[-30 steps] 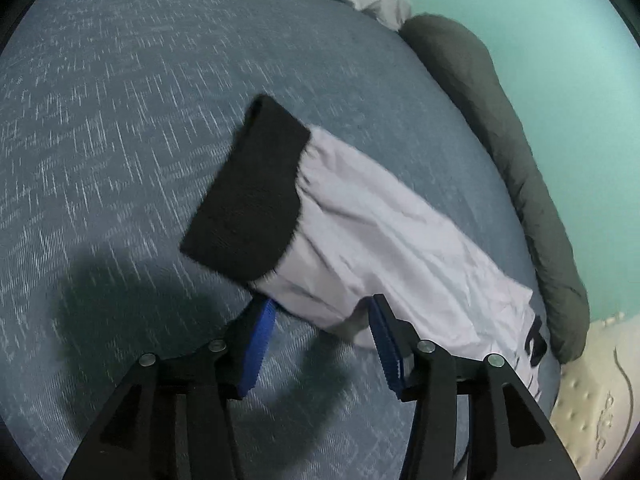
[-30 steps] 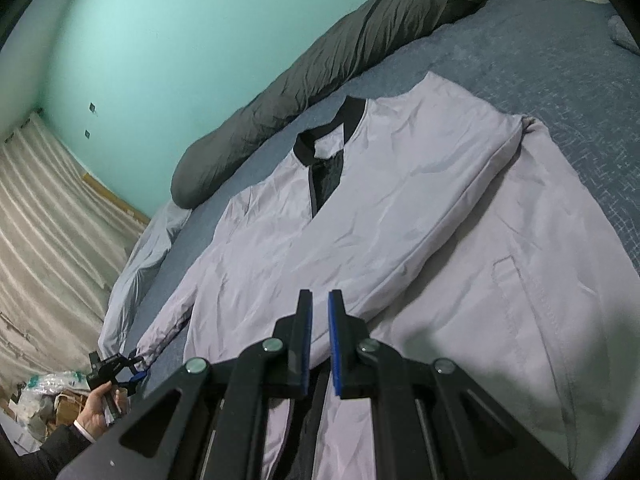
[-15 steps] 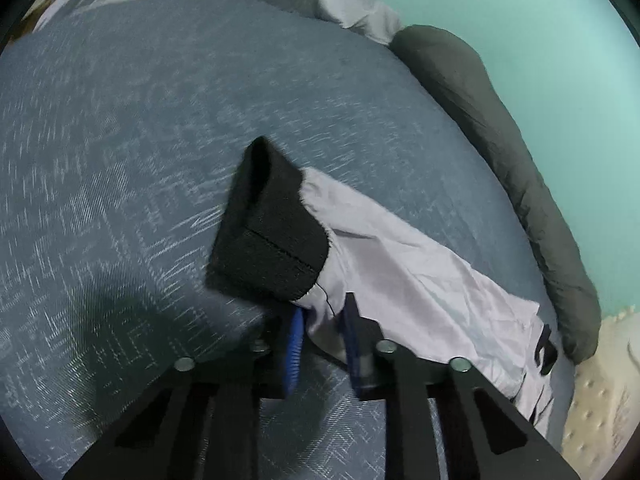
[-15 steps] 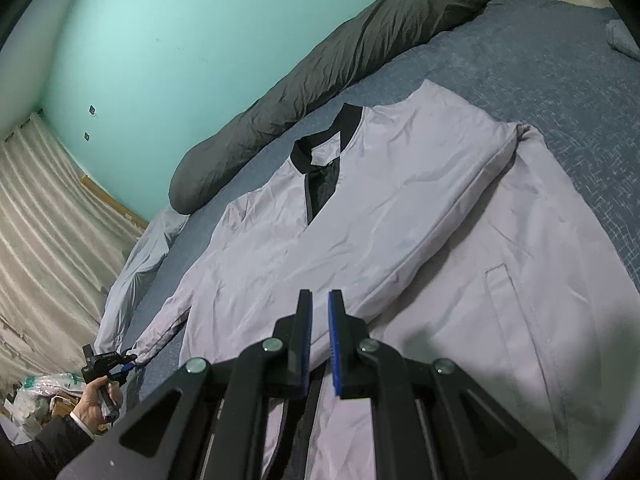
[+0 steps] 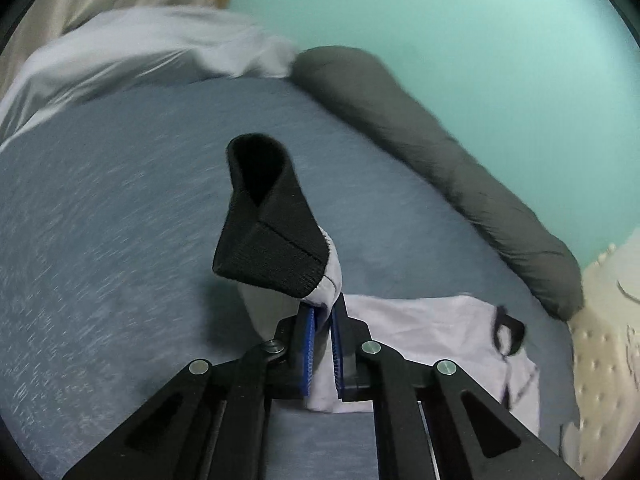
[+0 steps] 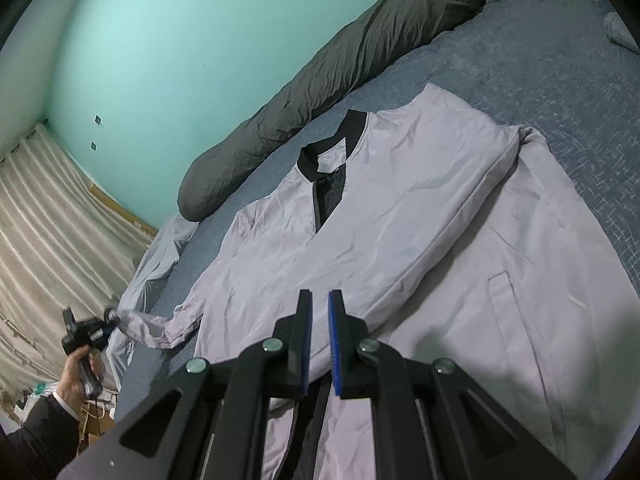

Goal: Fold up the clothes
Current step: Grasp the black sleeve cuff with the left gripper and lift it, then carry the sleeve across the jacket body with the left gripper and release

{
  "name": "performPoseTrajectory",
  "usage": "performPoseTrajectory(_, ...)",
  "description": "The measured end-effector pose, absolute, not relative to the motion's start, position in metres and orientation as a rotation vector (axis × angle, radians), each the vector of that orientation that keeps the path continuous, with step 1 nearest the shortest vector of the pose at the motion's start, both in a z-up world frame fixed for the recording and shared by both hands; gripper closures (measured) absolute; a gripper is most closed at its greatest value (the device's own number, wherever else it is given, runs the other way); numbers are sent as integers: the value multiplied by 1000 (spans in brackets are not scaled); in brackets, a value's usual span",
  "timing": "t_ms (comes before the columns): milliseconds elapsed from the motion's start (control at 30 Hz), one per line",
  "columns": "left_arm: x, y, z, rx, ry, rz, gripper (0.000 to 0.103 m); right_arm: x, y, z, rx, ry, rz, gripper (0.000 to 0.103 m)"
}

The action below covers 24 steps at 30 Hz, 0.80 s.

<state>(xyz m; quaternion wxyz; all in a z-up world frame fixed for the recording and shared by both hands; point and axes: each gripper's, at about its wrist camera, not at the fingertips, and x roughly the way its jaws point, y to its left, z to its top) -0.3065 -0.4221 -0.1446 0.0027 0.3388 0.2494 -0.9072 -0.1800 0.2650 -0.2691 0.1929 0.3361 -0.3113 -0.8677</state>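
Grey bolster (image 5: pixel 440 152) along teal wall, jacket (image 6: pixel 400 216) flat on bed (image 5: pixel 100 220), left gripper (image 5: pixel 322 312) closing on sleeve (image 5: pixel 320 292) by the cuff (image 5: pixel 268 240), right gripper (image 6: pixel 319 300) shut, empty, above jacket hem.

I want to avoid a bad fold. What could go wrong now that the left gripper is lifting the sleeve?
1. The left gripper, its jaws closing, pinches only a thin edge of the sleeve just behind the cuff; the fabric may slip out.
2. The right gripper is shut just above the jacket, seemingly holding nothing, so a pull on the sleeve could drag it across the bed and undo the folded side.
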Motion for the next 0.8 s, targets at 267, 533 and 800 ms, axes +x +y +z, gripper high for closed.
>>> performPoseTrajectory(267, -358, -263, -71, 1078, 651, -3127, 97, -179, 280, -266, 911, -923, -2432, 95)
performPoseTrajectory(533, -345, -71, -52, 1234, 445, -3426, 98, -177, 302, -261, 870, -981, -2428, 95)
performPoseTrajectory(800, -313, 91, -161, 1737, 27, -3438, 98, -182, 343, -265, 899, -1109, -2430, 95)
